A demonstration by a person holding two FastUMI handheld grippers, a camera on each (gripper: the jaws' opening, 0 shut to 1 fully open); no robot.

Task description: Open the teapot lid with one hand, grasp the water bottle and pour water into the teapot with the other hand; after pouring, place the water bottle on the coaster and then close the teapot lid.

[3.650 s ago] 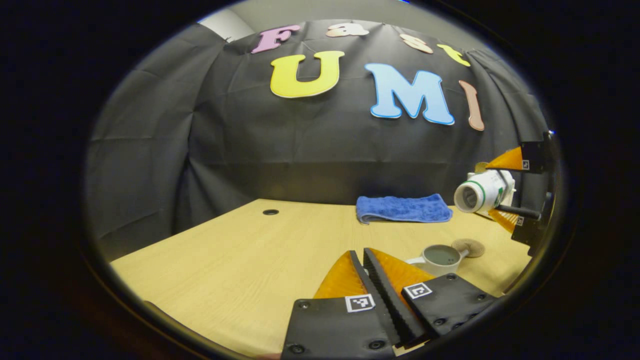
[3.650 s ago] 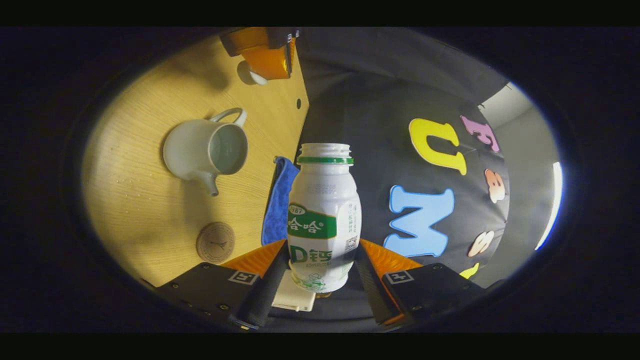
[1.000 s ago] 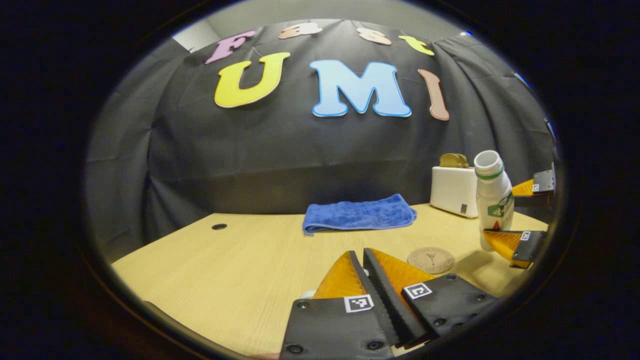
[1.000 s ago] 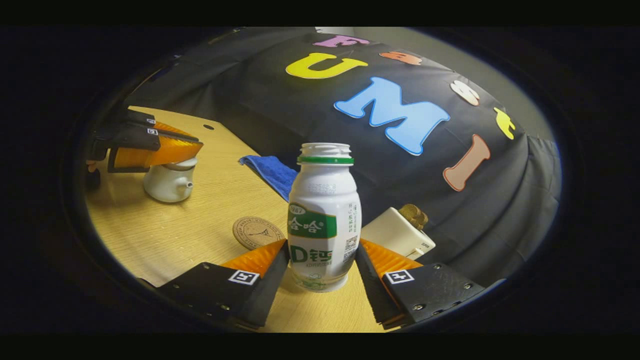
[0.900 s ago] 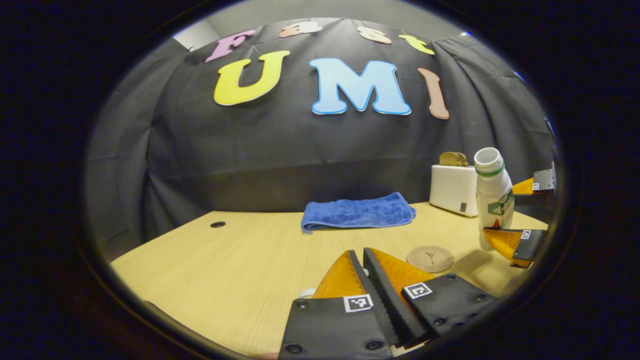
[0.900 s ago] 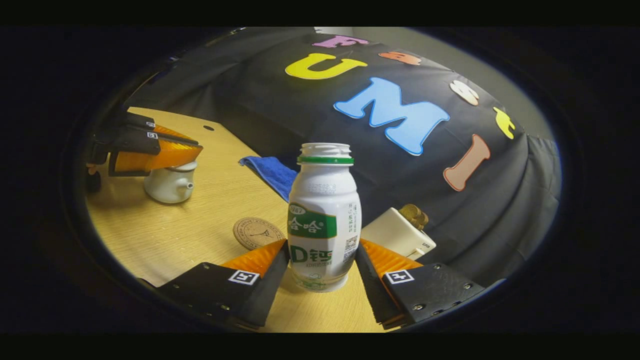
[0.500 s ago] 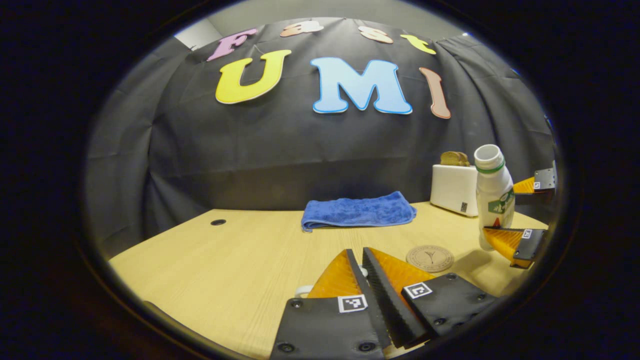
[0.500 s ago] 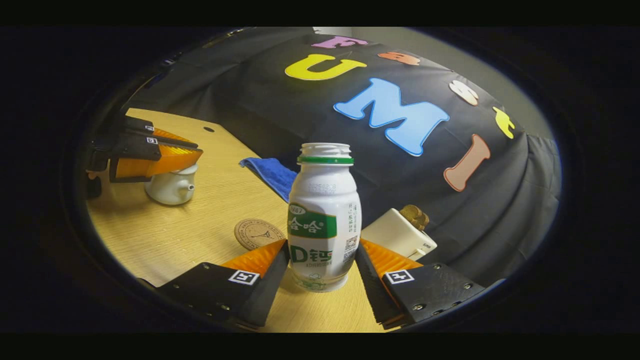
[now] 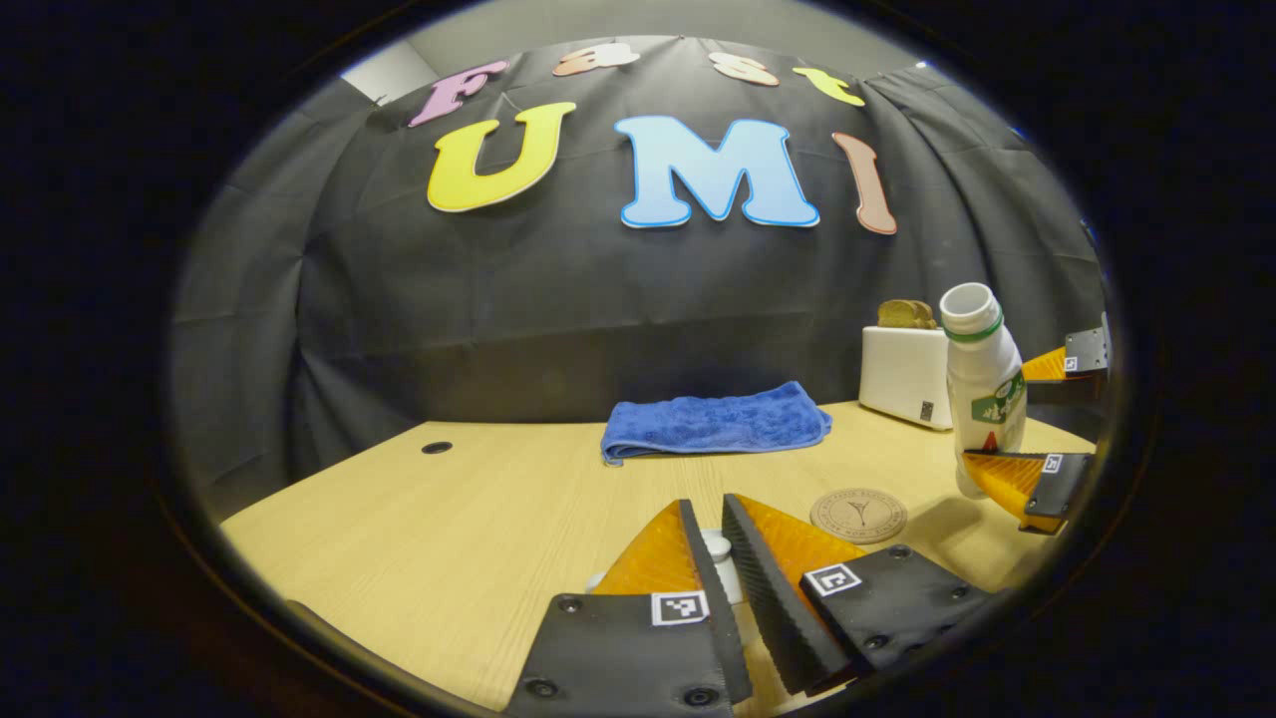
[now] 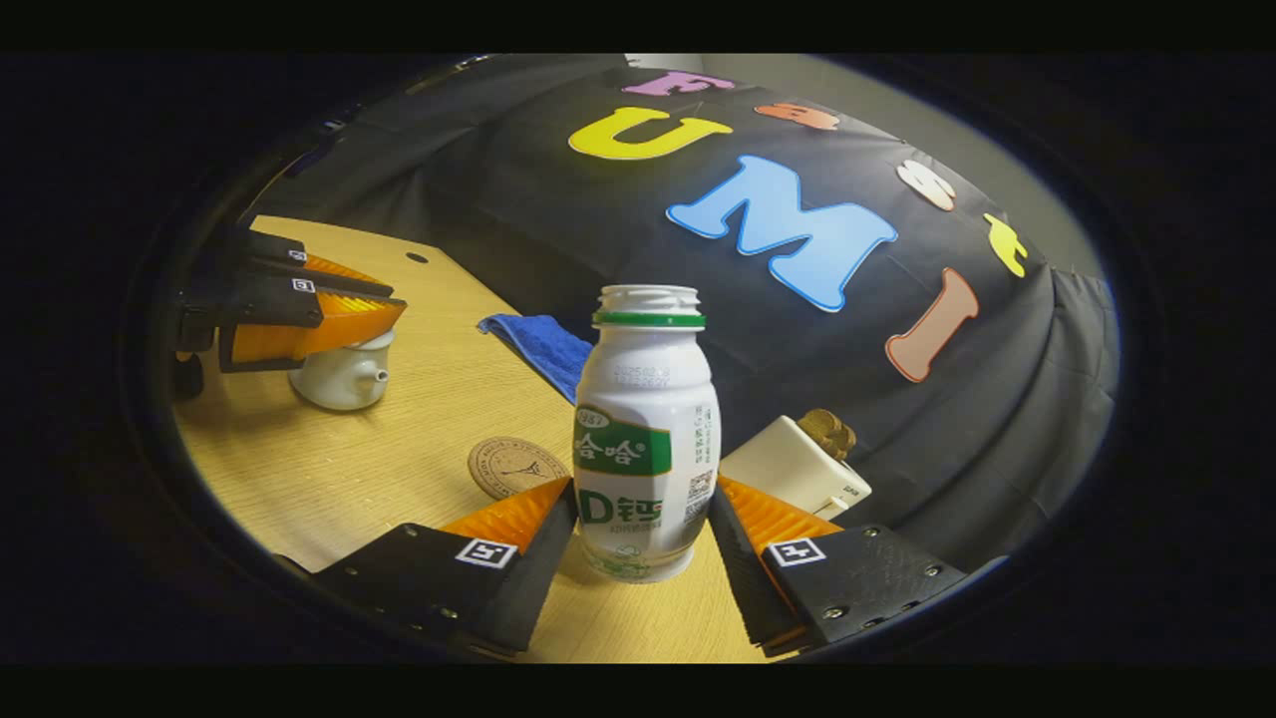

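My right gripper [image 10: 643,489] is shut on the white water bottle [image 10: 646,439], which is upright with its cap off. In the left gripper view the bottle [image 9: 980,389] leans slightly, just right of the round cork coaster [image 9: 858,514], its base close to the table. My left gripper [image 9: 706,504] stands slightly open, with the white lid knob [image 9: 716,550] in the gap between its fingers. In the right gripper view, that left gripper [image 10: 394,304] hovers directly over the white teapot [image 10: 339,381], whose lid is on. The coaster [image 10: 513,466] lies between teapot and bottle.
A folded blue towel [image 9: 713,424] lies at the back of the wooden table [image 9: 449,538]. A white toaster [image 9: 902,374] with bread in it stands at the back right, behind the bottle. A small round hole [image 9: 436,448] marks the table's far left.
My left gripper's fingers have spread apart around the lid knob, which now sits on the teapot. The bottle, tipped sideways 3.6 s ago, is upright near the coaster.
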